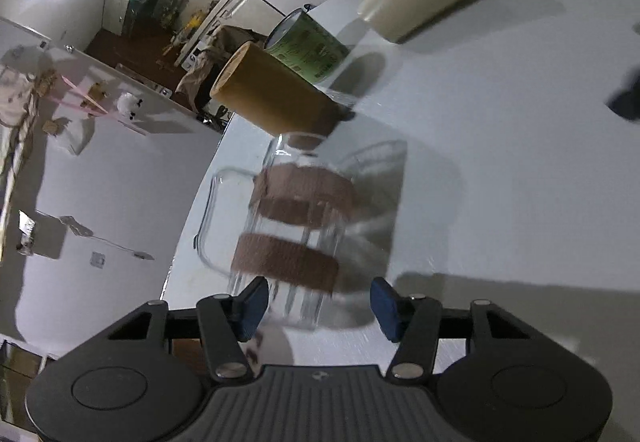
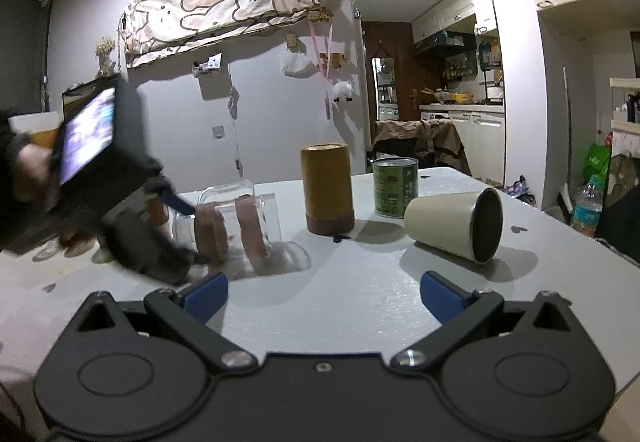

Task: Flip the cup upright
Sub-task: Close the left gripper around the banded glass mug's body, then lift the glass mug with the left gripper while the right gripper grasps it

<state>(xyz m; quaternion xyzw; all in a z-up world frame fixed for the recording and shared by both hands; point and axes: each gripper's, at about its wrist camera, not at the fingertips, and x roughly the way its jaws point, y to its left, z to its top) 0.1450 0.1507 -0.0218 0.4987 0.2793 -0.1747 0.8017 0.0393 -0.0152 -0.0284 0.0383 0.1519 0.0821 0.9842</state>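
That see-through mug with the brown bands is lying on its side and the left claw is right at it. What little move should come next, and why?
Probably close the left gripper on the glass mug. Its blue fingers stand open on either side of the mug's near end, and the mug lies on its side on the white table, so a firm hold must come before tipping it upright.

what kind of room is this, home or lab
Most likely a home: a small flat's dining area opening onto a kitchen. The white table stands by a wall hung with a cartoon-print cloth, and kitchen cabinets with a cluttered counter sit behind.
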